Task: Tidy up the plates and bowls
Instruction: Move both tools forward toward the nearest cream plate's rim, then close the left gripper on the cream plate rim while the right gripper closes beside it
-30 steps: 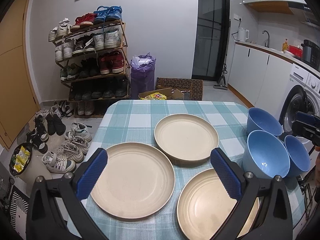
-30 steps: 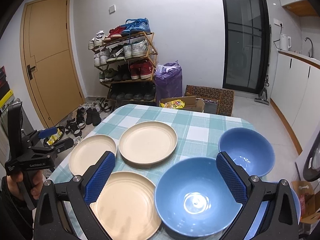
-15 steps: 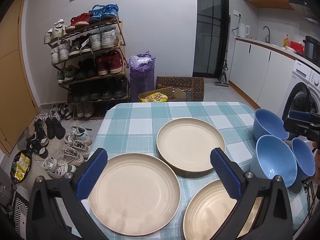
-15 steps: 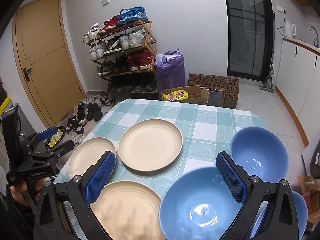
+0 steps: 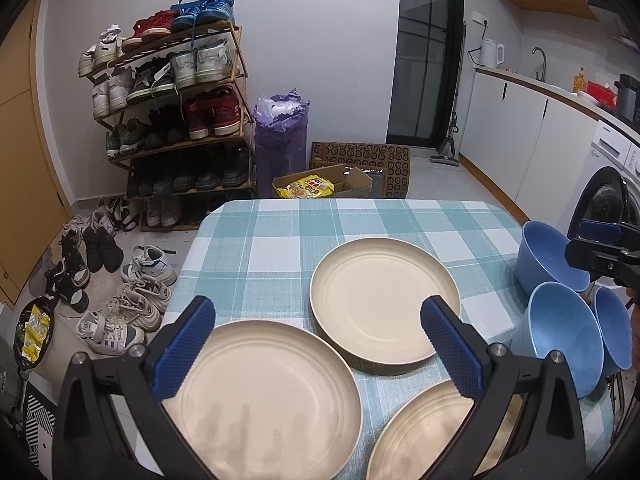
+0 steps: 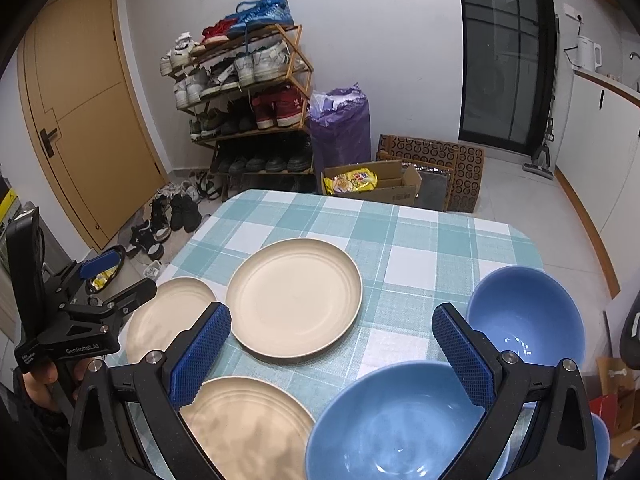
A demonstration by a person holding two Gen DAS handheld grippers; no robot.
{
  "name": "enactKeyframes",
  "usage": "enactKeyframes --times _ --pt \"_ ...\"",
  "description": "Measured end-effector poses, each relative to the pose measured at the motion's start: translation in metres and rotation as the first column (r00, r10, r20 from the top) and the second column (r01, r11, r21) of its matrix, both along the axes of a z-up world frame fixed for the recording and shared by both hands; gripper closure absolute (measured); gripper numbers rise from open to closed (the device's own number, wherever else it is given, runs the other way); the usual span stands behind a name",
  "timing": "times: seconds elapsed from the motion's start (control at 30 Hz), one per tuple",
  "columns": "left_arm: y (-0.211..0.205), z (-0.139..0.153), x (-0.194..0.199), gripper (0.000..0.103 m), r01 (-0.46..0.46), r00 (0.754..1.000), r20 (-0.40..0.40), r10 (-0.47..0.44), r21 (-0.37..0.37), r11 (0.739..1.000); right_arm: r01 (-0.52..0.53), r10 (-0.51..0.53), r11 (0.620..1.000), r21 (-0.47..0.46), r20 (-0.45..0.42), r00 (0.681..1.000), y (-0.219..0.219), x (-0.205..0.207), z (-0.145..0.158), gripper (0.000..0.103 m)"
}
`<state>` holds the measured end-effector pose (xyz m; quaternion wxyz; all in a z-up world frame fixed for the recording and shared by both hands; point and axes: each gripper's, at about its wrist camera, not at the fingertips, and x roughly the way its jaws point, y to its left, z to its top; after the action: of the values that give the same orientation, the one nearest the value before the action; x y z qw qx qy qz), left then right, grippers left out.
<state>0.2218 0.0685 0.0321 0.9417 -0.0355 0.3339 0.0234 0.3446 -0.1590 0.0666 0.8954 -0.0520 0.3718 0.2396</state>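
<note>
Three cream plates lie on the checked tablecloth: a far one (image 5: 384, 300) (image 6: 294, 296), a near-left one (image 5: 264, 396) (image 6: 168, 316) and a near-right one (image 5: 424, 436) (image 6: 244, 420). Three blue bowls stand at the table's right side: a far bowl (image 5: 548, 256) (image 6: 524, 312), a middle bowl (image 5: 564, 336) (image 6: 396, 424) and a small one (image 5: 612, 332). My left gripper (image 5: 318, 334) hovers open above the near-left plate, holding nothing. My right gripper (image 6: 332, 340) hovers open between the near-right plate and the middle bowl, also holding nothing.
The table (image 5: 360, 220) has rounded far corners and drops to the floor on the left. Beyond it stand a shoe rack (image 5: 176, 120), loose shoes (image 5: 132, 300), a purple bag (image 5: 280, 140) and cardboard boxes (image 5: 360, 176). Kitchen cabinets and a washing machine (image 5: 612, 184) line the right.
Both grippers have drawn forward and lower over the table, so plates and bowls sit closer in each view. Both stay open; no dish has moved.
</note>
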Motion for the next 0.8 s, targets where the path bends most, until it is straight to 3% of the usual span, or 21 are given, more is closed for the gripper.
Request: enactKeyframes --times 0.8 --pt "0.012 -0.037 0.057 0.000 0.001 0.994 -0.111 -0.001 0.001 1.000 0.037 -0.051 0.996 -0.076 -0.200 0.978 0.038 0.083 -0.052 0.000"
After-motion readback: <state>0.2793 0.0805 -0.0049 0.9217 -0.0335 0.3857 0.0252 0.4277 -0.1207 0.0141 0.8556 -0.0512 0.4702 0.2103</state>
